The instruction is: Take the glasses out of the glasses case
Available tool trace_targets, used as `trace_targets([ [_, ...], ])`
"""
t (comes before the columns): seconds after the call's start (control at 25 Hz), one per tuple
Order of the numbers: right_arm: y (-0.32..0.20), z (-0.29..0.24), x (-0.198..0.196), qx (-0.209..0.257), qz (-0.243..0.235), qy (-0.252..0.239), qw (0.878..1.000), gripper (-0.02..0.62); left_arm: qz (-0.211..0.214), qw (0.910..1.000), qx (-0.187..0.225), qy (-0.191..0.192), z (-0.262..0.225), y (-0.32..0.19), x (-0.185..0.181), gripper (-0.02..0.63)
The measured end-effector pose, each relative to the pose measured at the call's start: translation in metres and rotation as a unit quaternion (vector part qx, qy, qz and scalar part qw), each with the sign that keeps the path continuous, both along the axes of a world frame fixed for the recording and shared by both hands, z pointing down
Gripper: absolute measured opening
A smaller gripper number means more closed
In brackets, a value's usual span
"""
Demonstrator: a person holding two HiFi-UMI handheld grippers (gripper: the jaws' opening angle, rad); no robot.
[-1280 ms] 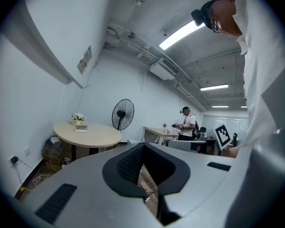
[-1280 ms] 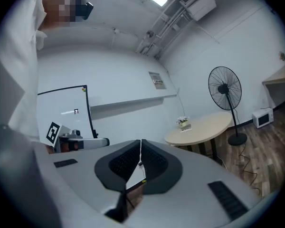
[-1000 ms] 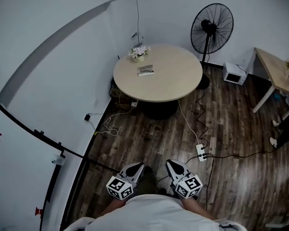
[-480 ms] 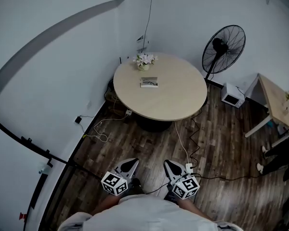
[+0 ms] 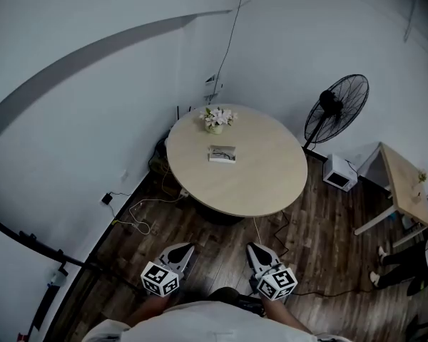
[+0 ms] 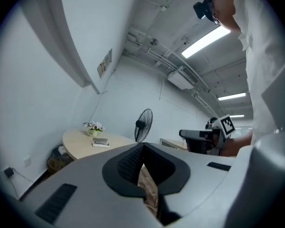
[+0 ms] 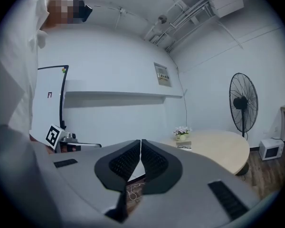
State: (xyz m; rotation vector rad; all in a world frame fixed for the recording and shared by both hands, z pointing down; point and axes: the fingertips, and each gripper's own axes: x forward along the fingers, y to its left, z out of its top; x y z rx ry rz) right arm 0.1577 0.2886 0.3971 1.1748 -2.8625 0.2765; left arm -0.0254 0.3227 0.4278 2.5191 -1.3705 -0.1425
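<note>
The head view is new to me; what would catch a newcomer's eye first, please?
The round table in mid-room draws the eye, with a flower pot at its far edge and a small case near its centre. A fan stands to its right. At the bottom edge, the left gripper and right gripper are shut and empty, far from the table.

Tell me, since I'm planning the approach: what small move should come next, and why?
Probably step toward the table: the case lies on it, far out of reach. The left gripper and right gripper are shut, empty, close to the body.
</note>
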Motion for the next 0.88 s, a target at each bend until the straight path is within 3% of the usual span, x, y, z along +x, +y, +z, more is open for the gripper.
trace_targets([
  [0.08, -0.015, -0.001, -0.005, 0.006, -0.004, 0.001, 1.0, 0.026, 0.003, 0.9999, 0.001, -0.015, 0.003, -0.011, 0.0, 0.014],
  [0.28, -0.073, -0.004, 0.004, 0.024, 0.02, -0.009, 0.999, 0.026, 0.004, 1.0, 0.002, -0.006, 0.003, -0.054, 0.001, 0.014],
  [0.52, -0.155, -0.002, 0.004, 0.028, 0.017, -0.03, 0.999, 0.026, 0.001, 0.9997, 0.008, -0.022, 0.0, -0.137, -0.003, 0.014],
  [0.68, -0.21, 0.012, 0.005, 0.016, 0.001, -0.048, 0.999, 0.026, -0.005, 0.9992, 0.009, -0.038, -0.001, -0.204, 0.0, 0.014],
  [0.88, -0.274, 0.019, 0.008, 0.018, -0.06, -0.063, 0.996, 0.026, -0.02, 0.9982, 0.004, -0.057, -0.017, -0.29, 0.001, 0.014],
])
